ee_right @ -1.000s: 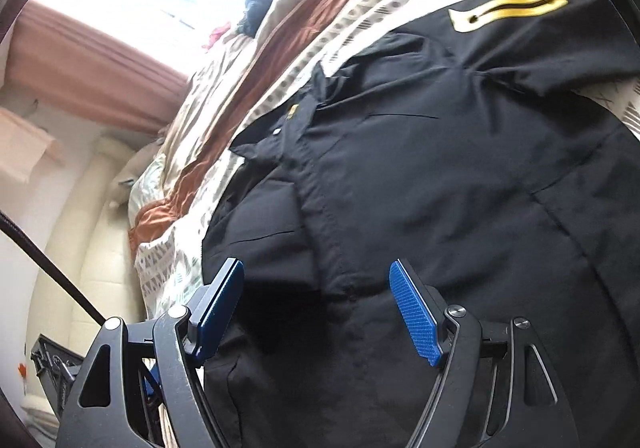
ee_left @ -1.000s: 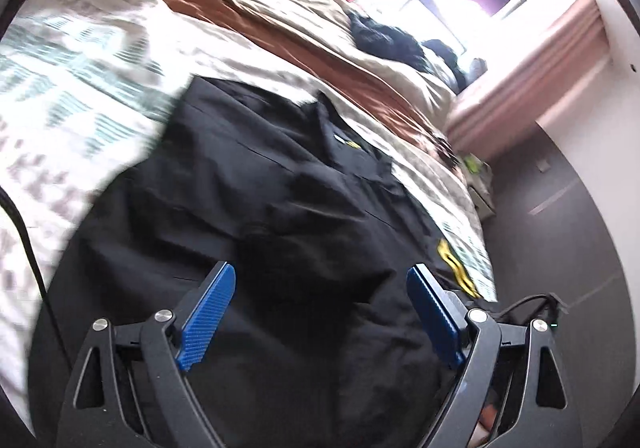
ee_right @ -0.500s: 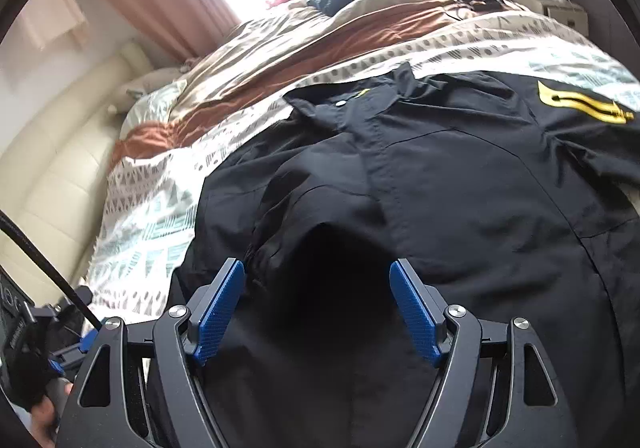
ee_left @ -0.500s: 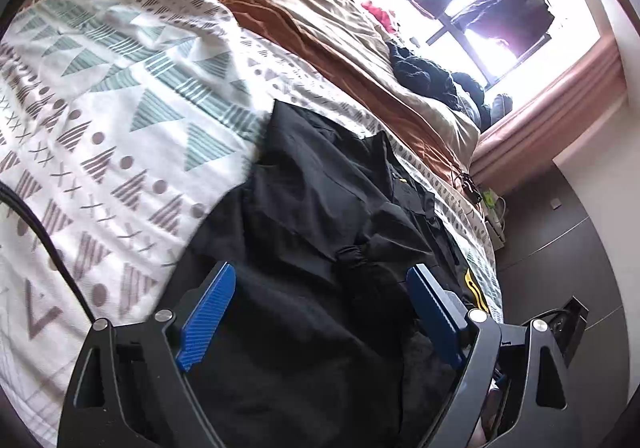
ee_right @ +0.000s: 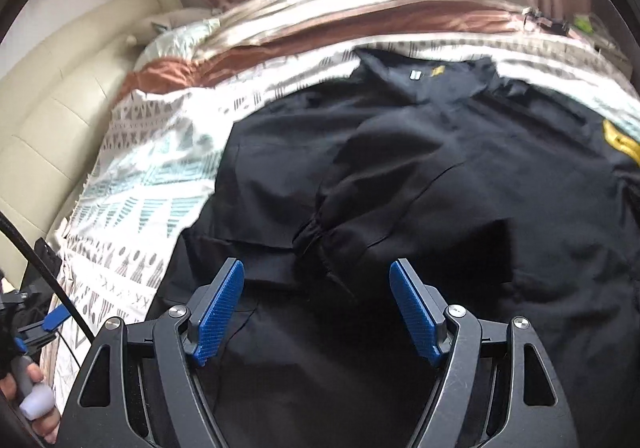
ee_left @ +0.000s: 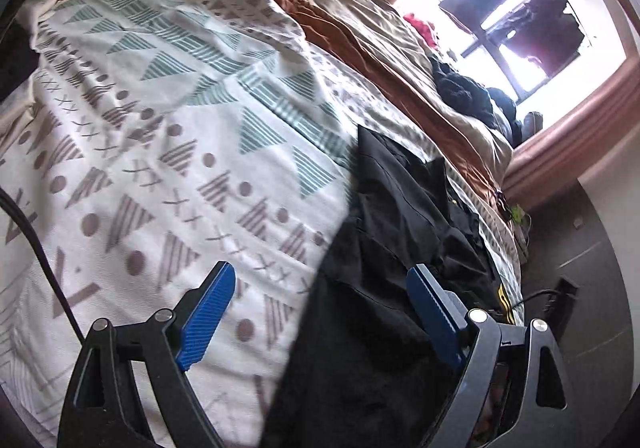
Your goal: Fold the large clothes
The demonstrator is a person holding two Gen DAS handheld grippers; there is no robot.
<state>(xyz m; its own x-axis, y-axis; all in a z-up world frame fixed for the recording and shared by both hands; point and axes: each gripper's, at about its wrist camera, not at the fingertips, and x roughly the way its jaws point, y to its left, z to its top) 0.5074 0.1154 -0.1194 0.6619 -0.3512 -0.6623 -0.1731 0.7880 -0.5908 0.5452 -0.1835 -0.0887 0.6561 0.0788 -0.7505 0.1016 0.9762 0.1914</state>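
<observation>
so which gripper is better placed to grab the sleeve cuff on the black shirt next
Right, probably. The right gripper is open, with the gathered sleeve cuff just beyond its fingertips. The left gripper, also open, straddles the black shirt edge, half over the patterned bedspread.

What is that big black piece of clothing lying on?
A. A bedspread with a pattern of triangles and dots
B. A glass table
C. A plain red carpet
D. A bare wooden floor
A: the black garment lies spread on a white bedspread printed with teal and grey triangles, dots and crosses, which shows along its edge in both wrist views.
</observation>
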